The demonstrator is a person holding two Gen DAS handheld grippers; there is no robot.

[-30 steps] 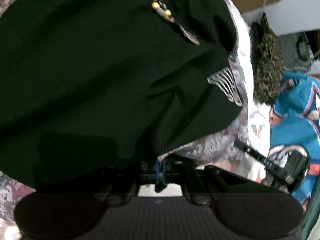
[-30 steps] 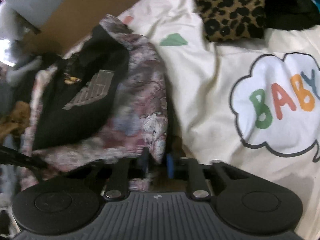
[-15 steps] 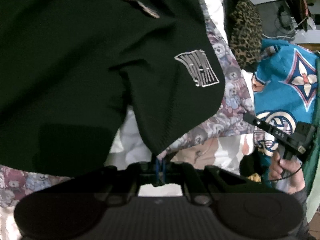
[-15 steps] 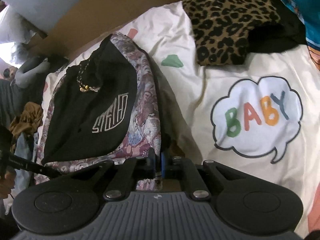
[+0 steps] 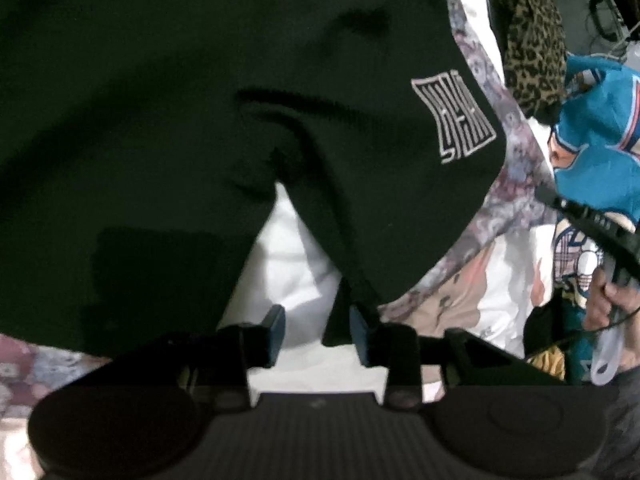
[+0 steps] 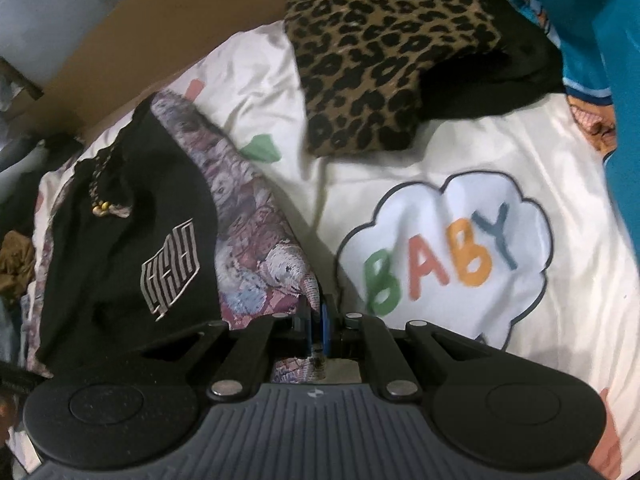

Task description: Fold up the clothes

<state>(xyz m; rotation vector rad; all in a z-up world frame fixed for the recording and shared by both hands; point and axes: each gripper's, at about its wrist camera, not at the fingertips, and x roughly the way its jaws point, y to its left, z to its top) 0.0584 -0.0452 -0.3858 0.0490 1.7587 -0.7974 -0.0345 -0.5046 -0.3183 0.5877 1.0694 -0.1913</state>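
since the earlier frame the left gripper (image 5: 316, 334) has let go of the black shorts (image 5: 180, 120); its fingers are opening, the hem just beside one of them. the right gripper (image 6: 316, 316) has its fingers clamped on the edge of the bear-print cloth (image 6: 256, 248) under the shorts. the white bed sheet (image 6: 540, 320) beside them lies bare, with the leopard-print garment (image 6: 380, 48) farther off.

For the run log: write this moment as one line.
left gripper: opening, clear of black shorts | right gripper: shut on bear-print garment | fold unfinished
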